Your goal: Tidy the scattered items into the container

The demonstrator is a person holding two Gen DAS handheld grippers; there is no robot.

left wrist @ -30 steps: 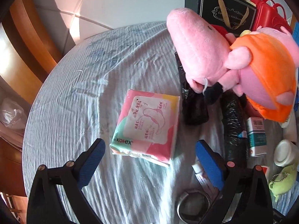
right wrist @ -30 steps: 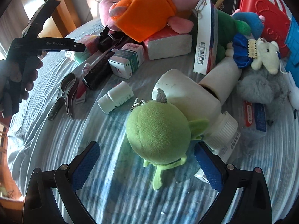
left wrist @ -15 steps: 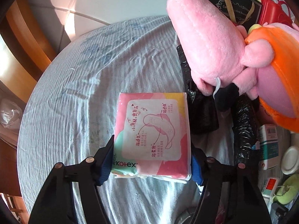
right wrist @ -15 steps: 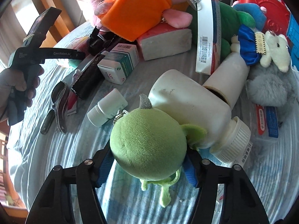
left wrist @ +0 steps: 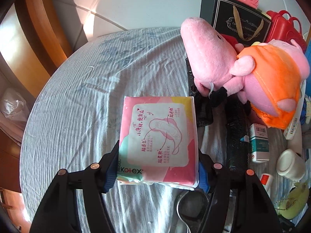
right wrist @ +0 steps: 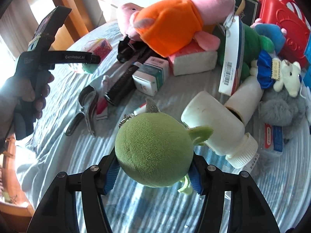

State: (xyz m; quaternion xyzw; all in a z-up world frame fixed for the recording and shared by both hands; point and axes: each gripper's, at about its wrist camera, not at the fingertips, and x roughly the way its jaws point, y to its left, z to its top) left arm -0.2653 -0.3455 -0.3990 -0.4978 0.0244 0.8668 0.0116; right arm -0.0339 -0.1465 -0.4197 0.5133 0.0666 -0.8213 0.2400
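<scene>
The left gripper clamps its blue pads on a pink pack, the right gripper on a green plush; both point steeply downward.

The red basket is cut off at right, perhaps hidden behind plush toys.

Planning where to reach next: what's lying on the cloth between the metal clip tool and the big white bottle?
In the right wrist view, a small red-and-white tube lies between the metal clip tool and the big white bottle, partly hidden behind the held green plush.
</scene>
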